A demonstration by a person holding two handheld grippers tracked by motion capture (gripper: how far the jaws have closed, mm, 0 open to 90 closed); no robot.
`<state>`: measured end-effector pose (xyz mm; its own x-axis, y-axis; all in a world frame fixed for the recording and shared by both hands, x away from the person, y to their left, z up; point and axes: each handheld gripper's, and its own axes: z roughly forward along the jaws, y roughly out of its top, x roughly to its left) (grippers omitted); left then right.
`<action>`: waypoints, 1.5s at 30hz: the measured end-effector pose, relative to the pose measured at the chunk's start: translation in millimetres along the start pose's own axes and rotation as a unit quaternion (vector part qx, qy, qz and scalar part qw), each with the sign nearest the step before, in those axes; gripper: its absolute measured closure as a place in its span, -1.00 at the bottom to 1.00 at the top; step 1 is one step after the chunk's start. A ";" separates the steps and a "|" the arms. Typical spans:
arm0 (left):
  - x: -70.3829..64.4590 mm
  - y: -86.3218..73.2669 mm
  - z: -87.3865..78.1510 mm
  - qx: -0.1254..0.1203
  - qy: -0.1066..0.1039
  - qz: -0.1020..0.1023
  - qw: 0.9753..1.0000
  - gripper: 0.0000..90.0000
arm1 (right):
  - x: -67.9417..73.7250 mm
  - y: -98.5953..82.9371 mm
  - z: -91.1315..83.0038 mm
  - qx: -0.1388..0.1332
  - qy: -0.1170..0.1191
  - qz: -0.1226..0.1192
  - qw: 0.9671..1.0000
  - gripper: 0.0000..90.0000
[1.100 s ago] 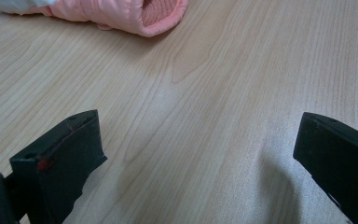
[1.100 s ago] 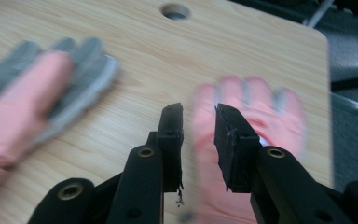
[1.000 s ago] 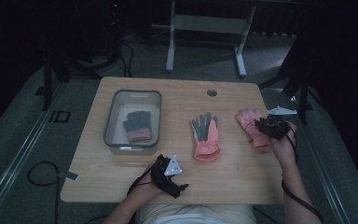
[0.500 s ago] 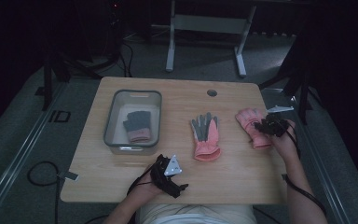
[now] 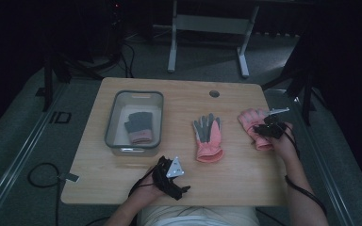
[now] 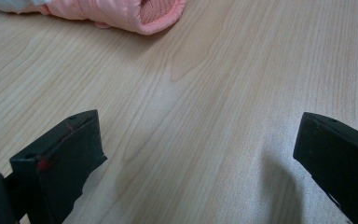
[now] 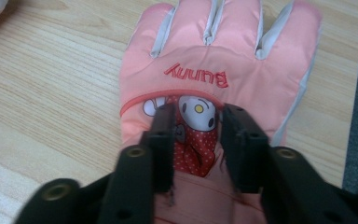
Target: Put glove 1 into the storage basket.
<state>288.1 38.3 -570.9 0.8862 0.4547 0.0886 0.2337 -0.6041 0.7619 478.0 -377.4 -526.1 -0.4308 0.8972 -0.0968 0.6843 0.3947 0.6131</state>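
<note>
Pink padded glove [image 7: 219, 88] lies flat directly under the right gripper [image 7: 196, 116], whose narrowed jaws pinch its printed back; gripping only the top fabric layer could let it slip.

A dim lab: lone wooden table [image 5: 122, 183] on grey carpet, black stands [image 5: 52, 70], trailing cables [image 5: 40, 172].

A grey bin [image 5: 134, 123] is sitting on the table [image 5: 122, 183], left of the round grommet hole [image 5: 214, 93], holding what looks like a grey-and-pink glove [image 5: 138, 127].
</note>
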 end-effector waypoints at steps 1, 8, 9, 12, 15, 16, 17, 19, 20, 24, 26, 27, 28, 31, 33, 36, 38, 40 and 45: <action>0.0 0.1 0.0 0.001 0.000 0.000 1.000 -0.98 | 0.0 -0.3 0.2 0.000 -0.001 0.003 1.000 0.65; 0.2 0.0 0.0 0.000 0.001 -0.001 1.000 -0.98 | 2.9 0.1 -7.3 -0.013 -0.017 0.033 0.999 0.92; 0.3 0.0 -0.1 0.000 0.001 -0.001 1.000 -0.98 | 5.1 1.7 -12.0 -0.016 -0.020 0.037 0.999 0.93; 0.6 0.3 0.2 0.000 0.002 -0.002 1.000 -0.98 | 13.1 6.2 -28.3 -0.029 -0.016 0.057 0.998 0.94; 0.7 0.2 0.0 -0.001 0.002 -0.003 1.000 -0.98 | 27.5 11.0 -48.1 -0.044 -0.016 0.068 0.997 0.94; 0.6 0.2 0.0 -0.001 0.002 -0.002 1.000 -0.98 | 33.0 11.9 -54.9 -0.049 -0.017 0.073 0.996 0.94; 0.5 0.2 0.1 -0.001 0.002 -0.002 1.000 -0.98 | 38.4 12.7 -61.2 -0.057 -0.016 0.082 0.995 0.94; 0.4 0.2 0.0 -0.001 0.002 -0.003 1.000 -0.98 | 50.4 14.0 -72.1 -0.065 -0.013 0.087 0.994 0.94; 0.4 0.2 0.0 -0.002 0.001 -0.003 1.000 -0.98 | 56.2 14.3 -77.0 -0.071 -0.013 0.093 0.993 0.94; -0.3 0.4 -0.4 -0.003 0.004 -0.001 1.000 -0.98 | 79.0 14.3 -89.7 -0.086 -0.018 0.111 0.990 0.94; -0.4 0.7 -0.9 -0.004 0.005 0.000 1.000 -0.98 | 87.7 13.8 -91.1 -0.092 -0.022 0.119 0.988 0.94; -0.3 0.6 -0.9 -0.004 0.005 0.000 1.000 -0.98 | 91.1 13.1 -90.7 -0.094 -0.022 0.126 0.987 0.94; -0.2 0.5 -0.9 -0.004 0.005 -0.001 1.000 -0.98 | 94.0 12.2 -89.3 -0.094 -0.025 0.130 0.987 0.94; -0.2 0.3 -0.8 -0.006 0.004 -0.002 1.000 -0.98 | 99.8 8.8 -80.5 -0.086 -0.034 0.139 0.986 0.94; 0.1 0.2 -0.9 -0.004 0.004 0.000 1.000 -0.98 | 101.7 6.1 -72.6 -0.079 -0.039 0.143 0.986 0.94; -0.2 0.4 -0.9 -0.005 0.004 -0.001 1.000 -0.98 | 103.1 2.3 -60.4 -0.068 -0.045 0.143 0.986 0.93; -0.3 0.2 -0.5 -0.004 0.003 -0.001 1.000 -0.98 | 102.9 0.4 -51.7 -0.058 -0.046 0.143 0.987 0.93; -0.3 0.1 -0.1 -0.001 0.003 0.001 1.000 -0.98 | 101.6 -1.4 -42.8 -0.050 -0.046 0.148 0.987 0.93; -0.3 0.1 -0.3 -0.002 0.003 0.000 1.000 -0.98 | 98.2 -4.7 -25.8 -0.038 -0.047 0.156 0.986 0.90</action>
<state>287.7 38.3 -570.7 0.8839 0.4585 0.0916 0.2328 -0.6015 0.7642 417.3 -296.3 -518.3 -0.1468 0.9885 0.0363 0.7268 0.0829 0.6818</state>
